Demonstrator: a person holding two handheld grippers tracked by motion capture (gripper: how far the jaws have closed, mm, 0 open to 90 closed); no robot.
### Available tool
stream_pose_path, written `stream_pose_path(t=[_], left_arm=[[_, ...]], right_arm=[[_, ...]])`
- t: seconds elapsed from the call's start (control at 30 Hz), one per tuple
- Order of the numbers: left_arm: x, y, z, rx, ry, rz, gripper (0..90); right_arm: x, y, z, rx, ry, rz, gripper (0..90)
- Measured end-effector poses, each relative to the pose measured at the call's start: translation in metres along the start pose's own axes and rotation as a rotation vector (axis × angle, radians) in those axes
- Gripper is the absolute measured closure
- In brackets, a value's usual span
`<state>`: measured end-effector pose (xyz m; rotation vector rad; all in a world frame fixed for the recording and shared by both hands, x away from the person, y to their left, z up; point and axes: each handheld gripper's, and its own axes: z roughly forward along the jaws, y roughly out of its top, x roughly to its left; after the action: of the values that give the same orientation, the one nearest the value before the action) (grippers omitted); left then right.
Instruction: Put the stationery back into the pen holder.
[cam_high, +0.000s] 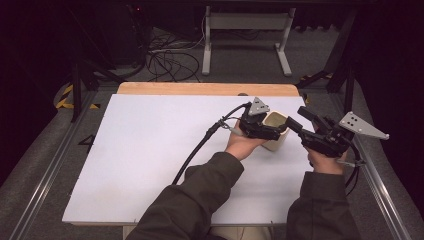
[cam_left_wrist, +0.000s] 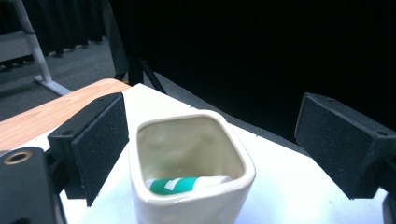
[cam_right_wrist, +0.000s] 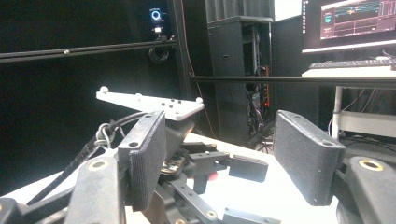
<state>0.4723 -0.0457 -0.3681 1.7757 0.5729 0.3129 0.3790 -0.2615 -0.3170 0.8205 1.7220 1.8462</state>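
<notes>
A cream square cup stands upright on the white board, right of its middle. A green and white tube lies in the cup. My left gripper hangs just over the cup's near side. In the left gripper view this gripper is open, its two black pads wide apart on either side of the cup and off its walls. My right gripper hovers right of the cup, pointing at it. It is open with nothing between its pads, and the left gripper shows beyond them.
The board's far edge is a wooden strip. Beyond it, on the grey floor, stand a white table frame and loose cables. A metal rail runs along the right side. A lit monitor is far off.
</notes>
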Motion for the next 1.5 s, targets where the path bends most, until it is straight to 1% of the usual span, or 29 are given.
stream_pose_path(t=[0.13, 0.2, 0.33, 0.4, 0.5, 0.53, 0.67, 0.77, 0.93, 1.03, 1.17, 1.3, 1.43, 1.5], left_arm=[[0.002, -0.001, -0.01, -0.008, -0.002, -0.011, 10.2], [0.003, -0.002, -0.014, -0.005, 0.005, 0.003, 10.2], [0.004, 0.0, -0.024, -0.02, 0.008, 0.0, 9.9], [0.005, 0.0, -0.028, -0.02, 0.014, 0.014, 9.8], [0.005, 0.0, -0.033, -0.012, 0.034, 0.047, 9.7], [0.005, 0.0, -0.035, -0.009, 0.038, 0.057, 9.6], [0.008, 0.0, -0.042, -0.018, 0.038, 0.041, 9.4], [0.007, 0.0, -0.048, -0.03, 0.026, 0.026, 9.3], [0.004, 0.0, -0.057, -0.054, 0.007, 0.023, 9.2], [0.003, 0.001, -0.063, -0.07, 0.004, 0.027, 9.2], [0.005, 0.001, -0.071, -0.077, 0.016, 0.036, 9.2], [0.009, -0.001, -0.079, -0.087, 0.017, 0.019, 9.4], [0.011, -0.002, -0.088, -0.103, 0.02, 0.015, 9.9], [0.012, -0.003, -0.092, -0.104, 0.026, 0.019, 9.9]], right_arm=[[-0.001, 0.0, 0.0, -0.004, -0.002, 0.006, 35.7], [0.0, 0.0, 0.0, -0.003, -0.001, 0.005, 35.7], [0.002, 0.0, 0.002, -0.002, 0.001, 0.003, 35.7], [0.003, 0.0, 0.003, 0.002, 0.002, 0.001, 35.7], [0.003, 0.0, 0.003, 0.006, 0.003, -0.006, 35.6], [0.003, 0.0, 0.003, 0.005, 0.002, -0.001, 35.7], [0.004, 0.0, 0.003, 0.007, 0.0, -0.002, 35.7], [0.004, 0.0, 0.002, 0.008, -0.003, -0.003, 35.6], [0.004, 0.0, 0.001, 0.01, -0.007, -0.007, 35.5], [0.005, 0.0, 0.001, 0.011, -0.006, -0.009, 35.4], [0.005, 0.0, 0.002, 0.014, -0.006, -0.011, 35.4], [0.006, -0.001, 0.003, 0.018, -0.006, -0.013, 35.1], [0.007, -0.001, 0.003, 0.022, -0.008, -0.015, 35.0], [0.007, -0.001, 0.003, 0.024, -0.008, -0.018, 35.1]])
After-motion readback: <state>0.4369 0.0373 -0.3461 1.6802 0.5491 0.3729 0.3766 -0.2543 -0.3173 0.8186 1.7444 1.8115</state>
